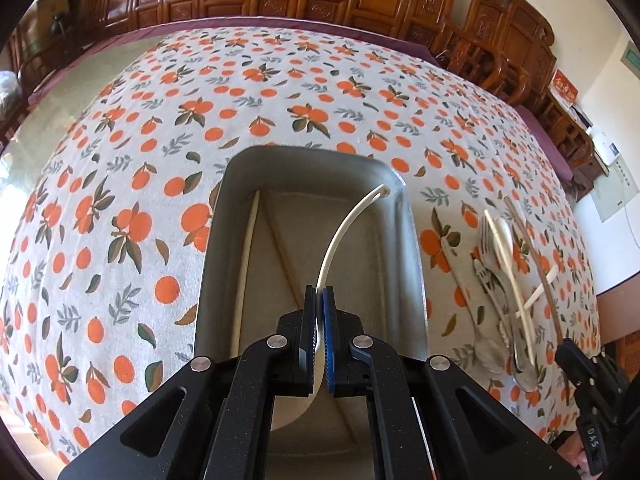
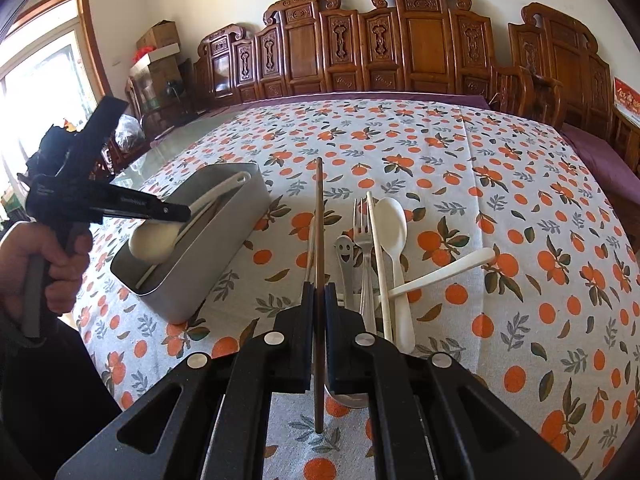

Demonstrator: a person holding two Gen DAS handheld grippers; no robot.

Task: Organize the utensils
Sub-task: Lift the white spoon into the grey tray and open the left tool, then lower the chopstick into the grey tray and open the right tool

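Note:
In the left wrist view my left gripper (image 1: 319, 292) is shut on a white soup spoon (image 1: 344, 232), held over the grey metal box (image 1: 226, 208), its handle tip near the far right corner. A white chopstick (image 1: 245, 264) and a brown chopstick (image 1: 286, 252) lie inside the box. My right gripper (image 2: 319, 296) is shut on a brown chopstick (image 2: 319, 216) that points away over the cloth. Just right of it lie a smiley spoon (image 2: 344, 250), a fork (image 2: 362, 232), a white chopstick (image 2: 376, 256), a white spoon (image 2: 394, 220) and a white ladle spoon (image 2: 448, 268) lying across them.
An orange-print tablecloth (image 2: 480, 184) covers the table, with bare glass (image 2: 168, 148) at the far left. Carved wooden chairs (image 2: 420, 40) line the far side. A person's hand (image 2: 24, 256) holds the left gripper's handle. The box (image 2: 216, 268) stands left of the utensil pile.

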